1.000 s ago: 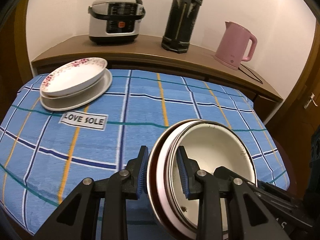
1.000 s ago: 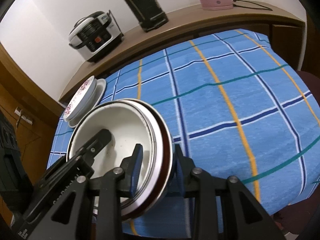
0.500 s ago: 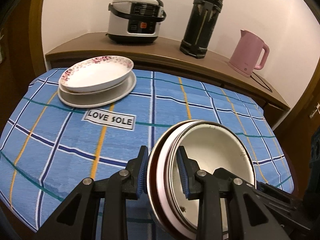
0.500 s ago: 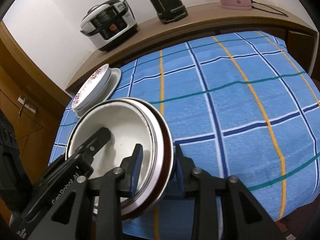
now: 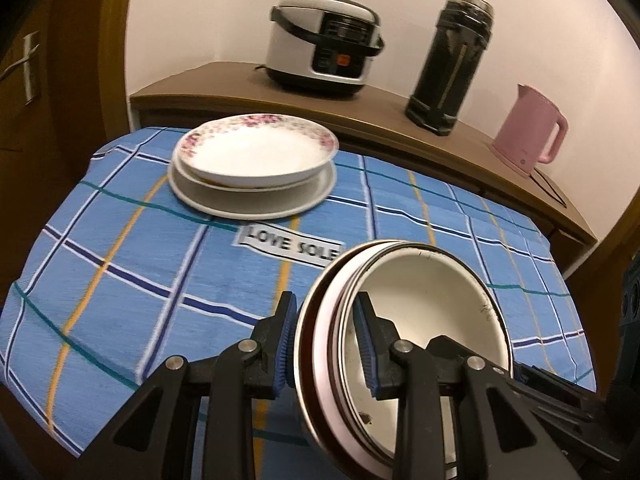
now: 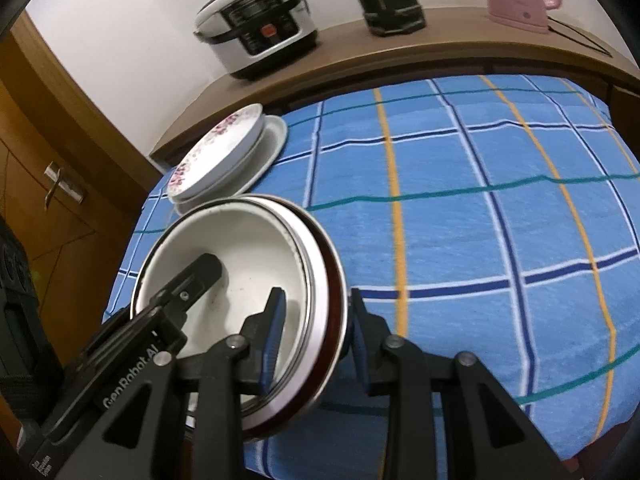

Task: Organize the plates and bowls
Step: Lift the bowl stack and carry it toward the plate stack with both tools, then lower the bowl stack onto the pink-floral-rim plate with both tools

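Note:
Both grippers hold one stack of nested bowls (image 5: 424,320), white inside with dark rims, above the blue checked tablecloth (image 5: 120,280). My left gripper (image 5: 326,344) is shut on the stack's left rim. My right gripper (image 6: 316,336) is shut on the stack's right rim (image 6: 320,300); the left gripper's finger shows inside the bowl there. A floral-rimmed deep plate (image 5: 256,148) sits on a larger white plate (image 5: 316,196) at the table's far left. The same pile shows in the right wrist view (image 6: 224,152).
A wooden sideboard (image 5: 192,84) behind the table carries a rice cooker (image 5: 324,40), a black thermos (image 5: 452,64) and a pink kettle (image 5: 528,132). A "LOVE SOLE" label (image 5: 288,244) lies on the cloth. A wooden cabinet (image 6: 48,184) stands left.
Both grippers have carried the bowl stack left and forward toward the plate pile, which now looks larger and nearer. Both grips are unchanged.

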Demonstrator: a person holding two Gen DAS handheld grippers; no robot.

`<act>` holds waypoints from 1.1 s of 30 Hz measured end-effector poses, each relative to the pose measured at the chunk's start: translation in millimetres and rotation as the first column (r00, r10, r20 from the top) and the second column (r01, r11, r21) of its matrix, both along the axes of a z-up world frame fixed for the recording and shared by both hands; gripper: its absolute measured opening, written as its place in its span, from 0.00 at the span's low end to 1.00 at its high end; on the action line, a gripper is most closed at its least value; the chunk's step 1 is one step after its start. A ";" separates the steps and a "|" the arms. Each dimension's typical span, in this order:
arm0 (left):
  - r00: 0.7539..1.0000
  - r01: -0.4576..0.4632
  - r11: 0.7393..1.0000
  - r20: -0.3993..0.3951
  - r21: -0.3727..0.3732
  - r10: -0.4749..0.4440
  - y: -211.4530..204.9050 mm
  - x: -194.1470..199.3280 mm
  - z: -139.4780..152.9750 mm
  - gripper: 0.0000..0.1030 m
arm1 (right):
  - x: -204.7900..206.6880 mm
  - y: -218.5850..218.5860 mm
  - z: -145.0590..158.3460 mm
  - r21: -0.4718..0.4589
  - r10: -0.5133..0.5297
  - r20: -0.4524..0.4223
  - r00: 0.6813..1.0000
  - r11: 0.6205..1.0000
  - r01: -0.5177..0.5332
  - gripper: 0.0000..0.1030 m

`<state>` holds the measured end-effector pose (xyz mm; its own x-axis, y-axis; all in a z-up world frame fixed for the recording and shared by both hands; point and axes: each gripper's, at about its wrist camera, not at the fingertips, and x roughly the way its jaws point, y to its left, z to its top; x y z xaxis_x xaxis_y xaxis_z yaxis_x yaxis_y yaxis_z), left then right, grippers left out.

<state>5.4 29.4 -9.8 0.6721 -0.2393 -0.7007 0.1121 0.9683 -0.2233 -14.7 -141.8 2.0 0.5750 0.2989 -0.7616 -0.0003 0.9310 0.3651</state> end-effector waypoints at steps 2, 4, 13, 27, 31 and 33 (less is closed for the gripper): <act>1.000 -0.016 1.000 -0.001 0.000 0.016 8.9 1.5 -0.1 0.31 | 4.2 9.2 -0.1 -0.003 0.018 -0.001 1.000 1.000 -0.018 0.30; 1.000 -0.029 1.000 0.000 0.002 0.029 16.2 2.4 0.1 0.31 | 7.8 17.7 -1.4 -0.003 0.035 -0.002 0.999 0.999 -0.035 0.30; 0.998 -0.065 0.998 -0.010 0.007 0.065 41.5 8.0 -2.1 0.31 | 18.9 42.2 -7.2 -0.001 0.081 -0.013 0.997 0.997 -0.081 0.30; 0.992 -0.127 0.992 -0.012 0.015 0.128 76.9 12.7 -1.6 0.31 | 36.8 80.6 -8.1 -0.003 0.154 -0.021 0.988 0.988 -0.154 0.31; 0.990 -0.138 0.990 -0.011 0.017 0.138 82.1 13.2 -0.7 0.31 | 41.0 88.1 -8.1 -0.003 0.169 -0.021 0.985 0.986 -0.169 0.31; 0.990 -0.142 0.990 -0.012 0.016 0.142 84.7 13.8 -0.6 0.31 | 41.5 90.4 -7.9 -0.003 0.173 -0.021 0.985 0.985 -0.173 0.31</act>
